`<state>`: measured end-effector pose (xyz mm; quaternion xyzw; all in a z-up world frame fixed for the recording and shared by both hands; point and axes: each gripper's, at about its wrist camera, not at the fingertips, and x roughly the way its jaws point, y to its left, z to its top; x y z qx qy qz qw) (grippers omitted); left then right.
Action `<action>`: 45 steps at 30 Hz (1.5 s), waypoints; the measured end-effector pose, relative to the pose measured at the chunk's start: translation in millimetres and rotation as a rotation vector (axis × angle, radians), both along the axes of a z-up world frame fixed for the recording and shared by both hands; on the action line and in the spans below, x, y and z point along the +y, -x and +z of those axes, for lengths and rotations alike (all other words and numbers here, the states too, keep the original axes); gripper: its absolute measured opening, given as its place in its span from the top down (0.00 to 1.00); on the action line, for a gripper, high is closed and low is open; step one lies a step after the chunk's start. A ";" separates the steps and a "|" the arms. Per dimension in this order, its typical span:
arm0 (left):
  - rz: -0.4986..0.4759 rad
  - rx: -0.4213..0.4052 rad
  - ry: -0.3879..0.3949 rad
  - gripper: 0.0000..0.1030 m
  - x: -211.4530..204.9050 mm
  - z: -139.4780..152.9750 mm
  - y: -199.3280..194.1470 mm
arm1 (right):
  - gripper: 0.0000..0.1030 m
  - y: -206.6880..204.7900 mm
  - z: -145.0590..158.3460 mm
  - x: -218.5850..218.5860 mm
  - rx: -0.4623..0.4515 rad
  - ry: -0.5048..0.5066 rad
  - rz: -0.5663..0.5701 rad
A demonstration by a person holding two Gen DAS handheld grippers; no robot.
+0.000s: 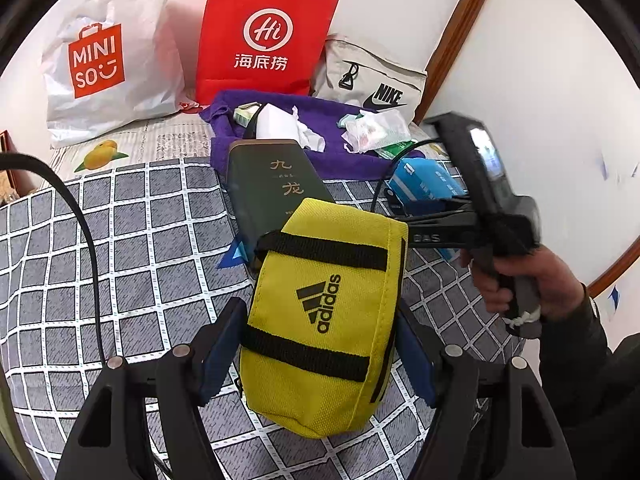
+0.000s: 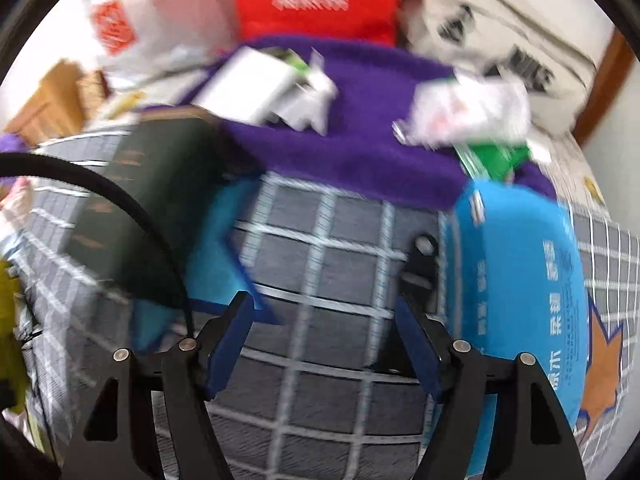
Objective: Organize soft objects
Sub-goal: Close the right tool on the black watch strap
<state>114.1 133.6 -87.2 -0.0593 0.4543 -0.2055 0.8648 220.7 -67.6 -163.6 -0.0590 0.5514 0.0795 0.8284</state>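
Your left gripper (image 1: pixel 320 344) clamped the yellow adidas pouch (image 1: pixel 324 320), pads pressed to both its sides, above the checked blanket (image 1: pixel 120 240). Your right gripper (image 2: pixel 324 332) stood open and empty over that blanket, a blue pack (image 2: pixel 516 300), apparently tissues, just beside one finger in the blurred view.

A dark green box (image 1: pixel 267 184) lies on the checked bedspread (image 1: pixel 140 240); a red paper bag (image 1: pixel 264 36) leans against the wall (image 1: pixel 520 60).
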 end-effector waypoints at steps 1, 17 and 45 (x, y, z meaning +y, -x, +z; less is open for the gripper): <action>0.000 -0.002 0.001 0.31 0.4 0.1 0.1 | 0.30 -1.7 -4.0 -1.2 0.010 0.030 -0.016; 0.002 0.001 0.008 0.31 -0.2 -0.4 1.4 | 0.39 12.0 -9.5 3.5 0.158 -0.380 0.044; -0.020 0.002 0.016 0.31 -1.1 -6.3 -5.9 | 0.27 -9.6 -20.4 -30.8 -0.054 -0.052 -0.161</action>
